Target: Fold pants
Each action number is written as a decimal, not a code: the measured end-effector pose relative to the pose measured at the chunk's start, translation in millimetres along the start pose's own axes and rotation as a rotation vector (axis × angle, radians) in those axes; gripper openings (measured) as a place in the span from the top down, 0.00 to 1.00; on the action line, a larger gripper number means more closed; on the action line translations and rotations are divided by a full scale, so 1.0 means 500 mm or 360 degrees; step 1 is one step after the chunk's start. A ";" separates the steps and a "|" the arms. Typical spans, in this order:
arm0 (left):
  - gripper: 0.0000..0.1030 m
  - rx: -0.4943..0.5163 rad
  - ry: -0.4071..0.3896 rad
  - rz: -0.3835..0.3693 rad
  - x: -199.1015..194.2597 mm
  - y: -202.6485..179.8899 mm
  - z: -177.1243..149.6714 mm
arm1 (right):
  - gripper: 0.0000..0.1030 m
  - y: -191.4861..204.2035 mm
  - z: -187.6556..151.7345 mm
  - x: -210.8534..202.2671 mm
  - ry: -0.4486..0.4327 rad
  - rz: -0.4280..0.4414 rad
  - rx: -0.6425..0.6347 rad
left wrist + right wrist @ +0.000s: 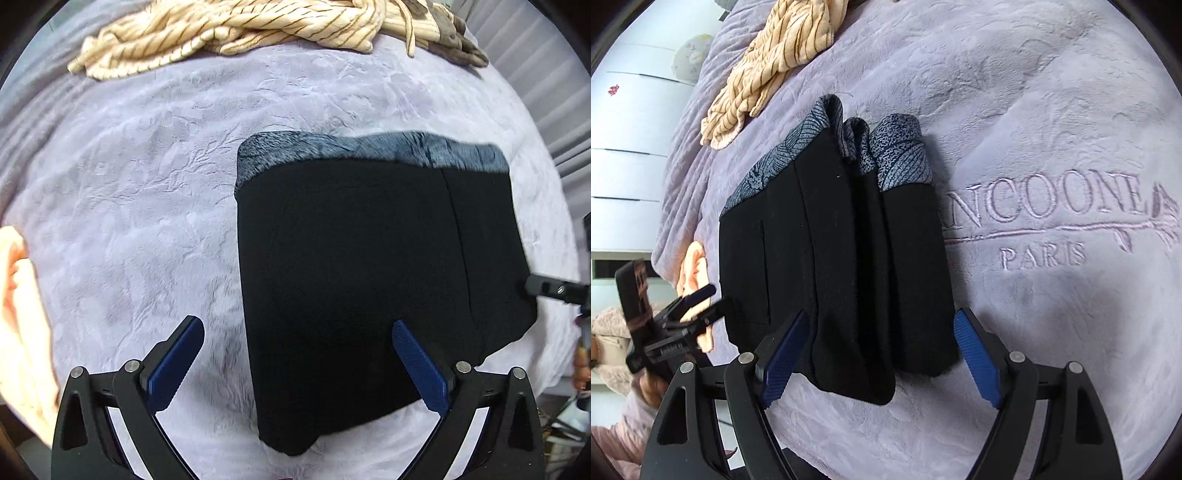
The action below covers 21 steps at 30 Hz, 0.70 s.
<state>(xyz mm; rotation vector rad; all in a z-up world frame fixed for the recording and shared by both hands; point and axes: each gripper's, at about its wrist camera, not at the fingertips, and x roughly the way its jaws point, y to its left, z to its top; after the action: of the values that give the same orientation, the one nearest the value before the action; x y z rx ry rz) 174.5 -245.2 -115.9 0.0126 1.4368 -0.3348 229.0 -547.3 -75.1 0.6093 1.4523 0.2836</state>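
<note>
Lying folded on the lilac blanket (1052, 110), the black pants (834, 266) sat between the wide-open, empty right gripper (882, 354); left gripper (297, 358) also gaped empty above them, striped cloth (236, 33) far behind.

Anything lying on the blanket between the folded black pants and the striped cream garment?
Nothing: in the left wrist view only bare lilac blanket separates the folded black pants from the striped cream garment. The right wrist view agrees.

Folded black pants (842, 266) on lilac blanket (1052, 110), between wide-spread right hand-held gripper (881, 354) pads
</note>
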 end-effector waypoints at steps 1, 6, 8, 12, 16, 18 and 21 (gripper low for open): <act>0.01 -0.0037 0.0026 -0.0090 0.011 0.023 0.013 | 0.19 -0.006 0.005 0.006 0.0015 0.0018 -0.0007; 0.01 -0.0110 0.0082 -0.0356 0.069 0.081 0.045 | 0.19 -0.048 0.041 0.055 0.0095 0.0233 0.0021; 0.01 -0.0088 0.0092 -0.0430 0.093 0.073 0.052 | 0.19 -0.058 0.053 0.078 0.0117 0.0353 0.0086; 0.01 -0.0115 0.0097 -0.0450 0.135 0.057 0.069 | 0.25 -0.077 0.061 0.103 0.0129 0.0398 0.0237; 0.16 -0.0203 0.0091 -0.0486 0.127 0.052 0.068 | 0.52 -0.072 0.040 0.073 0.0115 0.0461 0.0260; 0.30 -0.0158 0.0046 -0.0501 0.096 0.052 0.064 | 0.56 -0.052 0.026 0.050 0.0098 0.0499 0.0231; 0.37 -0.0101 0.0002 -0.0491 0.052 0.057 0.053 | 0.58 -0.019 0.007 0.024 0.0080 0.0547 0.0206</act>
<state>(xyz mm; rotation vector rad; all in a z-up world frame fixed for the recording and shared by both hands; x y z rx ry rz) 209.2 -229.1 -142.8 -0.2625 1.4507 -0.5413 232.3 -549.2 -90.3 0.9653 1.4181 0.4788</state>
